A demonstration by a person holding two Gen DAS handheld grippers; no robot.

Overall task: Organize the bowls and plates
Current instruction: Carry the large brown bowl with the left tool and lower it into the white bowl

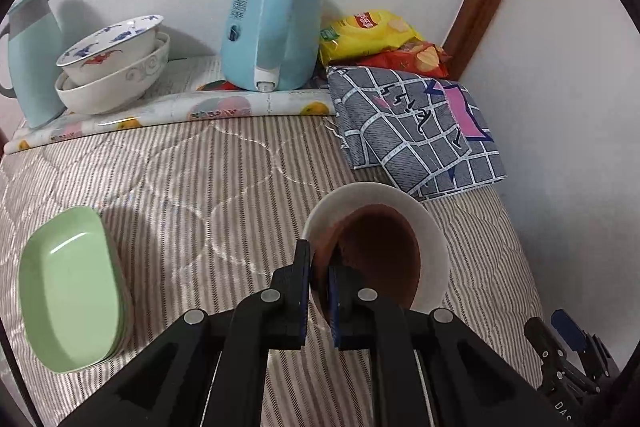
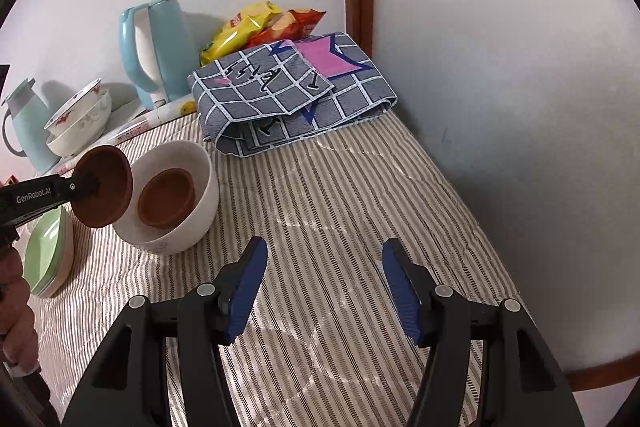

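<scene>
My left gripper point(image 1: 318, 267) is shut on the rim of a small brown bowl point(image 1: 380, 259), which hangs tilted just left of and above a white bowl point(image 2: 172, 227). In the right wrist view the held brown bowl point(image 2: 106, 187) shows beside the white bowl, with the left gripper point(image 2: 86, 185) on it. A second brown bowl point(image 2: 168, 199) sits inside the white one. Green dishes point(image 1: 72, 287) lie stacked at the left on the striped cloth. My right gripper point(image 2: 324, 287) is open over bare striped cloth, to the right of the white bowl, with nothing between its fingers.
Along the back wall stand a blue kettle point(image 1: 276, 23), two nested patterned porcelain bowls point(image 1: 112, 67) and a teal jug point(image 1: 32, 59). Chip bags point(image 1: 372, 31) and a folded grey checked cloth point(image 1: 412, 131) fill the back right corner. A wall closes the right side.
</scene>
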